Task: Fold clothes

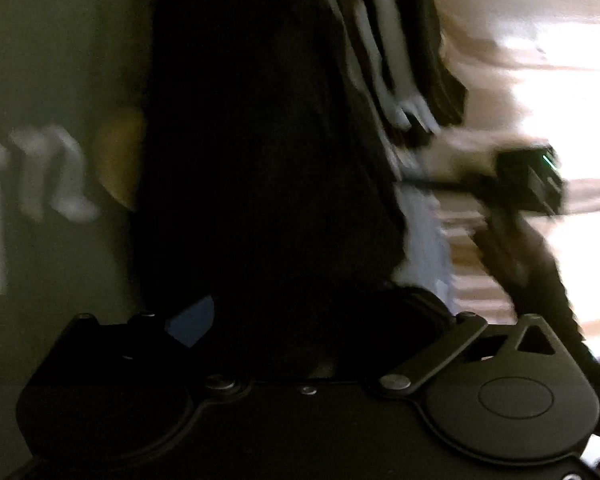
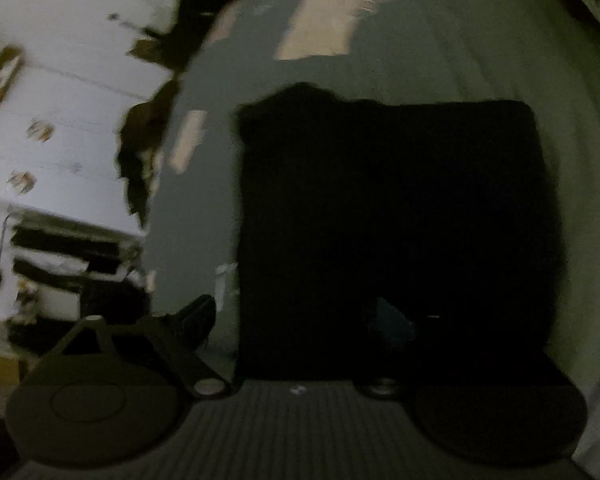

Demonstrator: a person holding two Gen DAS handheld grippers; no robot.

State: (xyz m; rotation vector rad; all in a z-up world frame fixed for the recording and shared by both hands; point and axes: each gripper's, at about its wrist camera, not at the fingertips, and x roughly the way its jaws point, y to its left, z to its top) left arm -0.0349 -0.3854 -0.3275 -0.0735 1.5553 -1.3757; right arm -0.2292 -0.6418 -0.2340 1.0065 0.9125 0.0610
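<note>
Black garment (image 2: 392, 232), grey-green sheet (image 2: 440, 52) with pale patches, white drawers (image 2: 60, 120), black tool (image 1: 532, 176)

A home bedroom is being shown; a grey-green bedsheet (image 2: 420, 48) is being seen spread wide across the right wrist view, with a dark folded garment (image 2: 392, 220) lying on it; at nine o'clock white drawer fronts (image 2: 60, 128) with small handles are being seen against a pale wall; at eight o'clock cluttered dark shelves (image 2: 72, 256) are being shown; in the left wrist view, blurred wood-toned flooring (image 1: 540, 80) is being seen at two o'clock.
</note>
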